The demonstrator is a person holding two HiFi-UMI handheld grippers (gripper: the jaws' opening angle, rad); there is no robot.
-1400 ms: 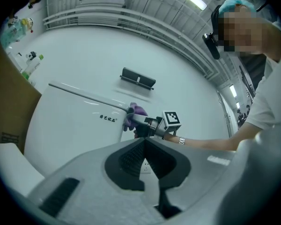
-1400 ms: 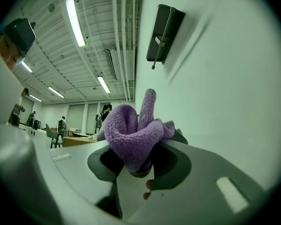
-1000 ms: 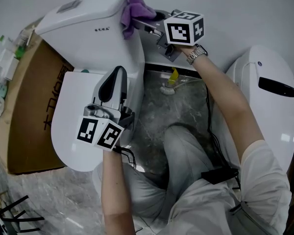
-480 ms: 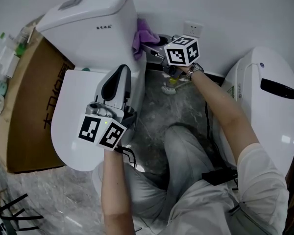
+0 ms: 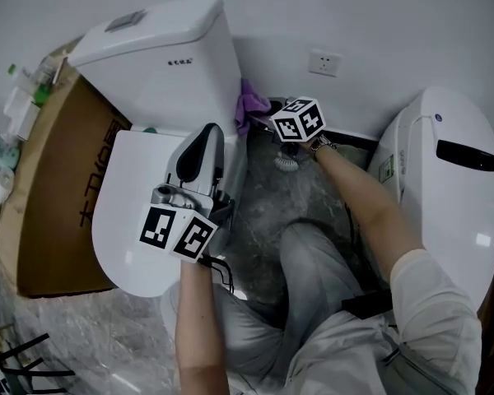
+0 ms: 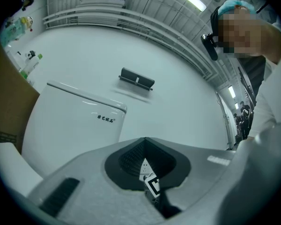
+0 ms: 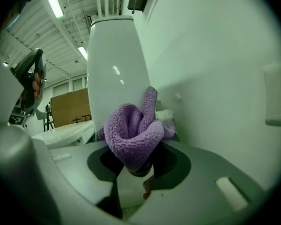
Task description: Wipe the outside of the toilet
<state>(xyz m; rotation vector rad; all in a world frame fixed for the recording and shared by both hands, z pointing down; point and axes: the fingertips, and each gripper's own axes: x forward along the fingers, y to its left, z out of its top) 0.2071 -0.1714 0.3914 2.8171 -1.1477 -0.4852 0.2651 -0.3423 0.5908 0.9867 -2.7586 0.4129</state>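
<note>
Purple cloth [image 7: 131, 135], one, pinched in right tool [image 7: 136, 168]; left tool [image 6: 145, 146] pressed together; two toilets [image 5: 160, 56] [image 5: 445, 196].

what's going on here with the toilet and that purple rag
A person is wiping the outside of a white toilet with two handheld grippers. The right claw is shut on a purple cloth, which it holds low against the side of the tank, close to the back wall. The left claw is shut and empty, held over the closed lid and taking no part in the wiping.
</note>
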